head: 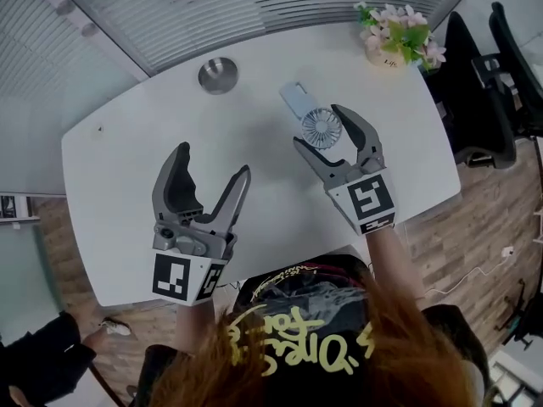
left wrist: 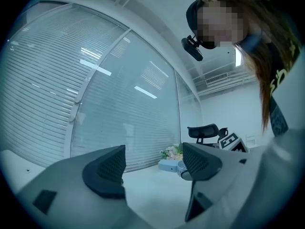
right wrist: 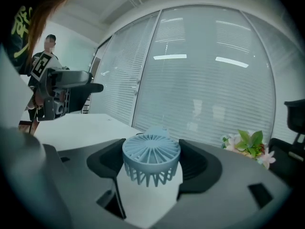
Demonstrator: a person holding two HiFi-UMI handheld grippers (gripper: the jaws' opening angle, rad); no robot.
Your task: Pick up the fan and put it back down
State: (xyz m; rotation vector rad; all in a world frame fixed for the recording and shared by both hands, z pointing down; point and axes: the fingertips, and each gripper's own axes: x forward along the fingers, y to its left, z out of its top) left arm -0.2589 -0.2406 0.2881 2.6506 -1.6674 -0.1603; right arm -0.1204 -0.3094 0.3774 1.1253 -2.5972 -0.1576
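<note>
While both grippers hang over the white tabletop (head: 127,193), person (head: 322,346): reddish hair and a dark shirt with yellow print at the bottom of the head view, forearms reaching forward.
left gripper (head: 212,161): over the near left part of the tabletop, roughly level, its marker cube toward the person.
left fingers (left wrist: 112,168): spread wide, with nothing between them; only bare tabletop shows through the gap.
right gripper (head: 318,125): farther out and to the right, over the middle of the tabletop, tipped slightly down.
right fingers (right wrist: 102,163): closed on the round grille head of the fan (right wrist: 151,159), one dark pad against each side.
fan (head: 310,115): pale blue and small. Its grille faces up toward the head camera, and its flat body sticks out past the fingertips toward the far edge. It is held up off the tabletop.
metal disc (head: 218,75): round, lying flat on the tabletop beyond the left gripper, well apart from the fan.
flowers (head: 399,36): a small pot of pink and white blooms near the far right corner, beyond the fan.
office chairs (head: 475,100): black, beside the right end of the tabletop, on a wood floor.
blinds (head: 254,7): slatted, behind a glass wall past the far edge.
</note>
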